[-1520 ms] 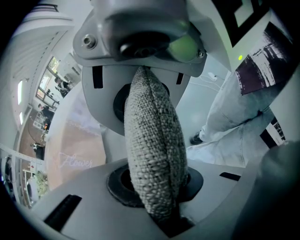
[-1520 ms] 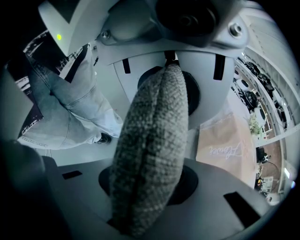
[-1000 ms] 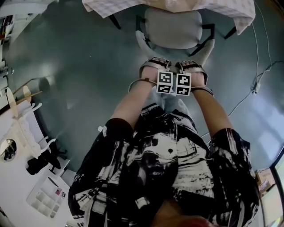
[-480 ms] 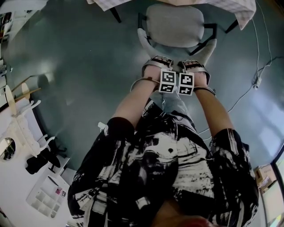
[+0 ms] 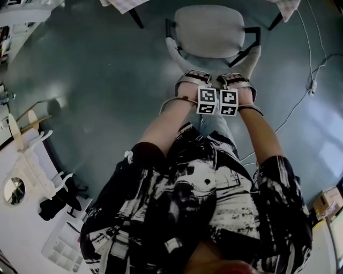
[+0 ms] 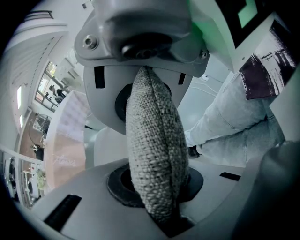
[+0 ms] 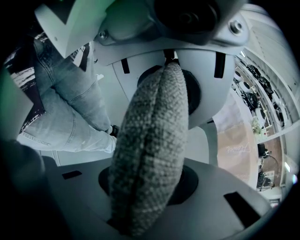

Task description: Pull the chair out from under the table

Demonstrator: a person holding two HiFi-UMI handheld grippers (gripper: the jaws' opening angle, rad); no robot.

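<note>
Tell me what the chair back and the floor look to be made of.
Chair back: coarse grey woven fabric, apparently over padding, matte; the weave and a seam show close up. Floor: smooth, hard, semi-gloss grey-green, probably coated concrete or vinyl; it mirrors soft light patches.

1. Bare floor [image 5: 91,80] lay wide open to the left of the chair [image 5: 209,29], with free passage there.
2. To the right, a cable [image 5: 300,107] trailed across the floor near the chair.
3. Beyond the chair, the cloth-covered desk [image 5: 120,6] closed off the far side.
4. The person's legs [image 6: 234,126] stood close behind, blocking the near side.
5. A white desk [image 5: 21,225] carrying a tray [image 5: 64,249] filled the lower left corner, well apart from the chair.
6. The left hand-held gripper [image 6: 150,145] and right hand-held gripper [image 7: 157,140] sat side by side with no gap between them. The chair's woven backrest edge filled each pair of jaws.
</note>
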